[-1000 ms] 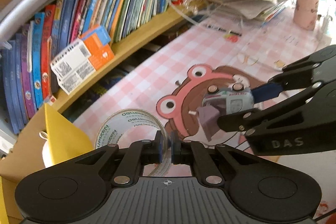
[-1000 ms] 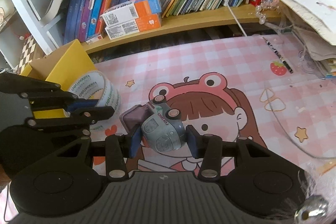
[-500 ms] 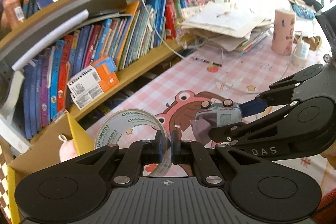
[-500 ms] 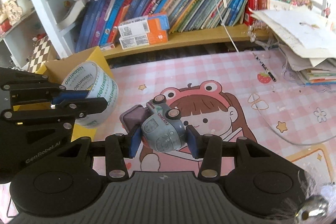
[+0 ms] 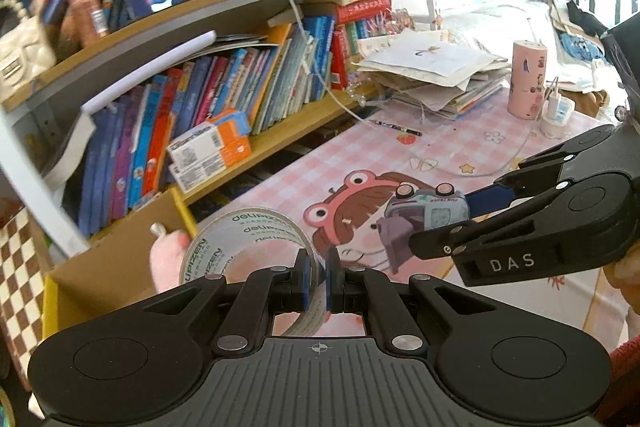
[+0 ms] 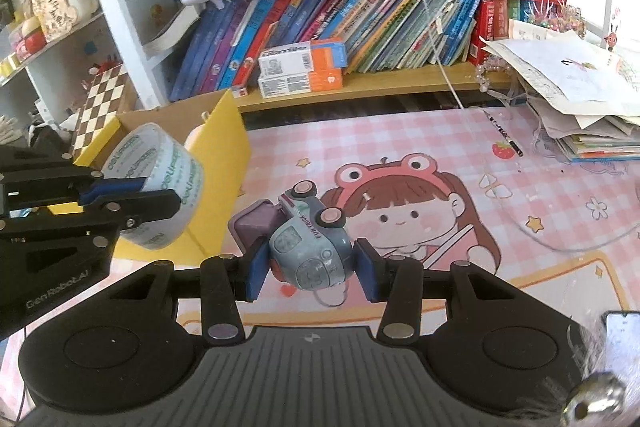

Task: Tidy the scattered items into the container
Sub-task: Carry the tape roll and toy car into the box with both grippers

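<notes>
My left gripper (image 5: 318,281) is shut on the wall of a clear tape roll (image 5: 248,241) printed with green letters, held in the air beside the yellow cardboard box (image 5: 100,275). The box holds a pink plush item (image 5: 170,259). My right gripper (image 6: 312,269) is shut on a grey-blue toy truck (image 6: 310,245) with a purple back part, tipped on its side with wheels up, above the pink desk mat (image 6: 420,163). In the right wrist view the tape roll (image 6: 160,183) hangs in front of the box (image 6: 218,163); the left gripper's fingers (image 6: 120,193) clamp it.
A bookshelf full of books (image 6: 340,23) stands behind the desk, with orange and white cartons (image 6: 302,69) on its ledge. A paper stack (image 6: 568,99), a pen (image 6: 504,137) and a white cable (image 6: 440,59) lie at the right. A pink cup (image 5: 526,83) stands far right.
Both grippers have risen and drawn back from the mat, each keeping its item. The tape roll now hangs close to the yellow box, and more of the upper shelves shows.
</notes>
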Demonstrator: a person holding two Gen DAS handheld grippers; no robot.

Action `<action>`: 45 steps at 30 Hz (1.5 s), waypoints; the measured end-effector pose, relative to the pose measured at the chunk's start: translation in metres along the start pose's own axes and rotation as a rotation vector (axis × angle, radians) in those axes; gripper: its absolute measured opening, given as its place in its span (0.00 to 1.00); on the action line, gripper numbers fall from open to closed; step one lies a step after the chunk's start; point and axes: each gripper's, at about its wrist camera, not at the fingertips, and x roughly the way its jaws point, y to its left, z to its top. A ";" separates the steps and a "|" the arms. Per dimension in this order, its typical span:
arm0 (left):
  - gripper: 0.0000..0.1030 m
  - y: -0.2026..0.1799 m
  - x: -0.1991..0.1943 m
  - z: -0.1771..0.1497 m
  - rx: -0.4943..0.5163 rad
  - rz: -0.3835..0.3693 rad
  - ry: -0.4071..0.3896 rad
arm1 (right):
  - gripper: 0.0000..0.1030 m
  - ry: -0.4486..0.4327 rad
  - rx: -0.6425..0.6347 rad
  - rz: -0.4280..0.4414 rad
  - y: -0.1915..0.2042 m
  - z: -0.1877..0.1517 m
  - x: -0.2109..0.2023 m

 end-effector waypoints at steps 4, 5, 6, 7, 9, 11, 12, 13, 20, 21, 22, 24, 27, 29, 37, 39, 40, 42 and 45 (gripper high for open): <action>0.06 0.012 -0.018 -0.015 -0.023 0.017 -0.005 | 0.42 -0.006 -0.022 0.010 0.024 -0.004 -0.005; 0.06 0.016 -0.023 -0.019 -0.029 0.022 -0.006 | 0.42 -0.007 -0.027 0.013 0.030 -0.005 -0.005; 0.06 0.019 -0.027 -0.022 -0.035 0.027 -0.007 | 0.42 -0.007 -0.035 0.017 0.038 -0.006 -0.006; 0.06 0.023 -0.031 -0.026 -0.041 0.031 -0.007 | 0.42 -0.007 -0.041 0.021 0.044 -0.006 -0.006; 0.06 0.029 -0.039 -0.034 -0.051 0.041 -0.008 | 0.42 -0.004 -0.055 0.030 0.057 -0.007 -0.006; 0.06 0.037 -0.046 -0.041 -0.063 0.051 -0.008 | 0.42 -0.004 -0.070 0.039 0.069 -0.007 -0.005; 0.06 0.041 -0.049 -0.044 -0.069 0.055 -0.009 | 0.42 -0.005 -0.077 0.043 0.075 -0.007 -0.005; 0.06 0.044 -0.051 -0.046 -0.073 0.058 -0.013 | 0.42 -0.007 -0.085 0.047 0.081 -0.006 -0.004; 0.06 0.067 -0.066 -0.059 -0.105 0.082 -0.035 | 0.42 -0.026 -0.135 0.062 0.115 0.003 -0.003; 0.06 0.070 -0.067 -0.060 -0.108 0.084 -0.040 | 0.42 -0.030 -0.142 0.063 0.118 0.004 -0.003; 0.06 0.073 -0.069 -0.060 -0.112 0.086 -0.046 | 0.42 -0.034 -0.148 0.063 0.121 0.006 -0.003; 0.06 0.079 -0.071 -0.061 -0.118 0.089 -0.056 | 0.42 -0.041 -0.160 0.062 0.129 0.010 -0.002; 0.06 0.089 -0.074 -0.063 -0.132 0.091 -0.074 | 0.42 -0.050 -0.185 0.057 0.138 0.017 -0.001; 0.06 0.095 -0.075 -0.064 -0.141 0.100 -0.087 | 0.42 -0.060 -0.204 0.055 0.144 0.023 0.000; 0.06 0.118 -0.081 -0.067 -0.190 0.140 -0.128 | 0.42 -0.077 -0.279 0.060 0.166 0.040 0.008; 0.06 0.122 -0.080 -0.069 -0.201 0.145 -0.131 | 0.42 -0.075 -0.292 0.064 0.169 0.041 0.011; 0.06 0.124 -0.080 -0.070 -0.207 0.147 -0.131 | 0.42 -0.073 -0.298 0.065 0.171 0.042 0.013; 0.06 0.127 -0.079 -0.070 -0.216 0.150 -0.131 | 0.42 -0.069 -0.306 0.067 0.173 0.044 0.016; 0.06 0.132 -0.075 -0.071 -0.225 0.152 -0.129 | 0.42 -0.065 -0.314 0.070 0.175 0.046 0.020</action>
